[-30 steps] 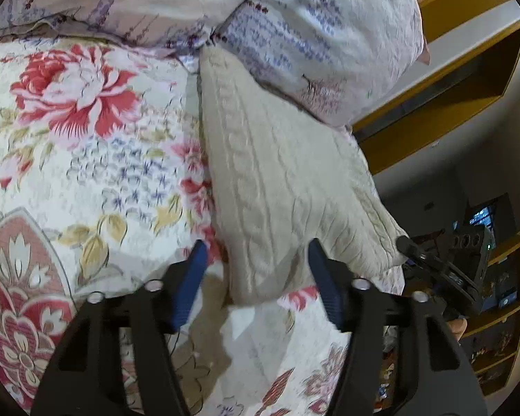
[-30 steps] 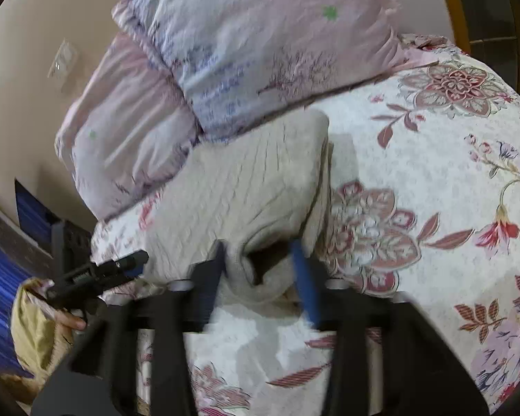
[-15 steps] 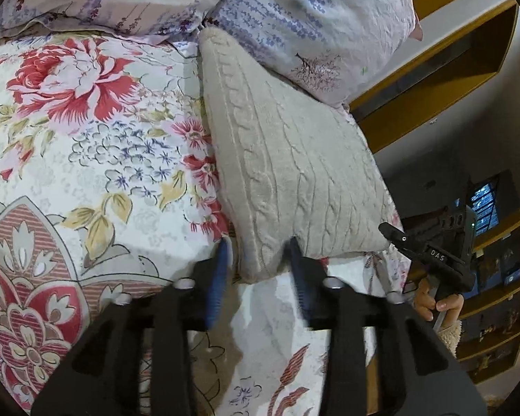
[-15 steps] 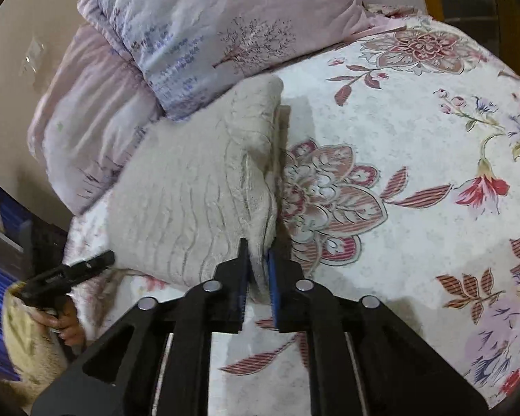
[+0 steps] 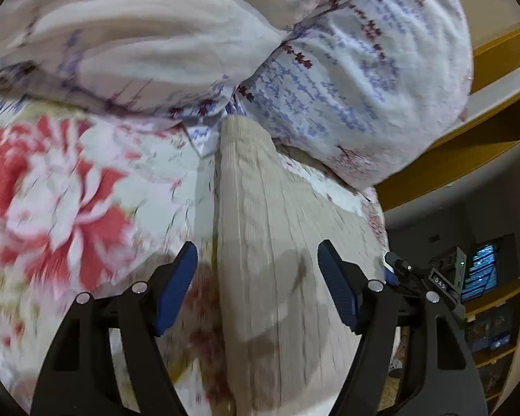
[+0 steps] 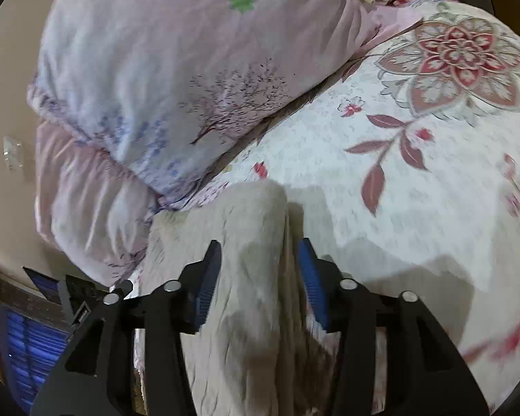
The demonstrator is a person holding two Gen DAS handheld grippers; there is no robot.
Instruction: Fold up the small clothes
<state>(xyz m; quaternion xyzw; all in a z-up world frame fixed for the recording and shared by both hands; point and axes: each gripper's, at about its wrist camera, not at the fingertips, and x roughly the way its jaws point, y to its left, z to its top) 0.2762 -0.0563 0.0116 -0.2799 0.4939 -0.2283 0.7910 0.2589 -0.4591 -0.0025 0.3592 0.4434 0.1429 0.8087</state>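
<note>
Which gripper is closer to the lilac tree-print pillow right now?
Neither clearly. The left gripper and right gripper both straddle the folded cream sweater, jaws opening, with the pillow beyond its far end.

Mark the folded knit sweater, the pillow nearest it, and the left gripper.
cream knit sweater (image 5: 270, 228), left wrist view, middle of its ribbed top face.
pillow with blue print (image 5: 360, 79), left wrist view, centre of its bulging side.
left gripper (image 5: 256, 287), left wrist view, midway between its blue fingertips, jaws opening over the sweater.

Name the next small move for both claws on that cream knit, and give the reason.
Probably draw both back clear of the folded knit sweater. The left claw and right claw are opening, pads off the cloth, which lies flat on the floral bedspread.
</note>
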